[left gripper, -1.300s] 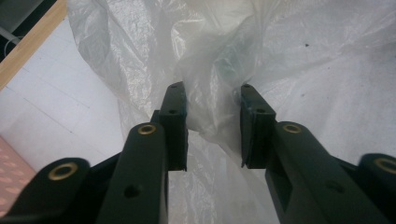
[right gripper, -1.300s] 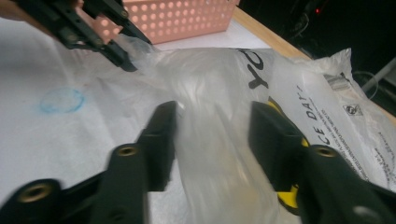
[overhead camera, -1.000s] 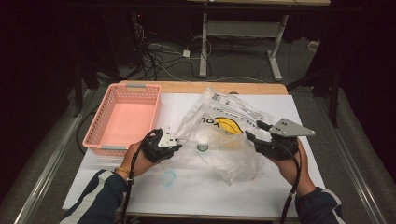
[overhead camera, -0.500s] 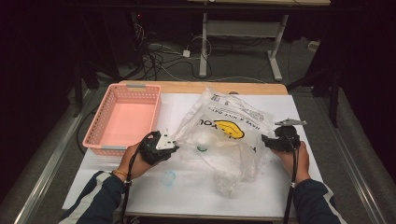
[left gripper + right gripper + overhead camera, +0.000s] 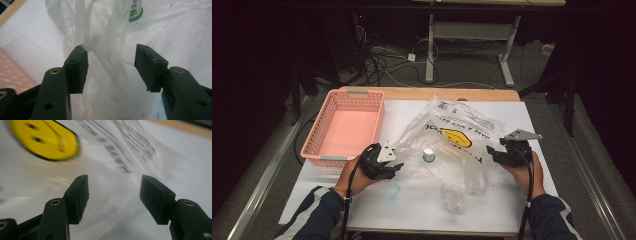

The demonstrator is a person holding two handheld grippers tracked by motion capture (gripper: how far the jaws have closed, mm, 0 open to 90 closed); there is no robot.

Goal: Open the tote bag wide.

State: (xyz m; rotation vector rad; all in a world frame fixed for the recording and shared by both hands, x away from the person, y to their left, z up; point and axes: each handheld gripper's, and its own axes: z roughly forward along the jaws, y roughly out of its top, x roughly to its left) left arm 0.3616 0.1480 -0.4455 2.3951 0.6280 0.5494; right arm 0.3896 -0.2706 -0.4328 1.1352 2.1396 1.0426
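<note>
Two claws flank a clear plastic bag on the counter. The left claw gapes wide at the bag's edge. The right claw is spread too.

Left gripper: jaws spread wide, held low in left hand, forearm entering from below. Right gripper: jaws likewise parted, right hand gripping behind, jaws aimed leftward.

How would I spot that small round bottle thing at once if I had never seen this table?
Start at the pink basket on the table's left side, then look right to the crumpled clear plastic bag printed with a yellow smiley face. The small bottle stands just left of that smiley, apparently inside the bag. It is the one upright item, with a white top and green base.
</note>
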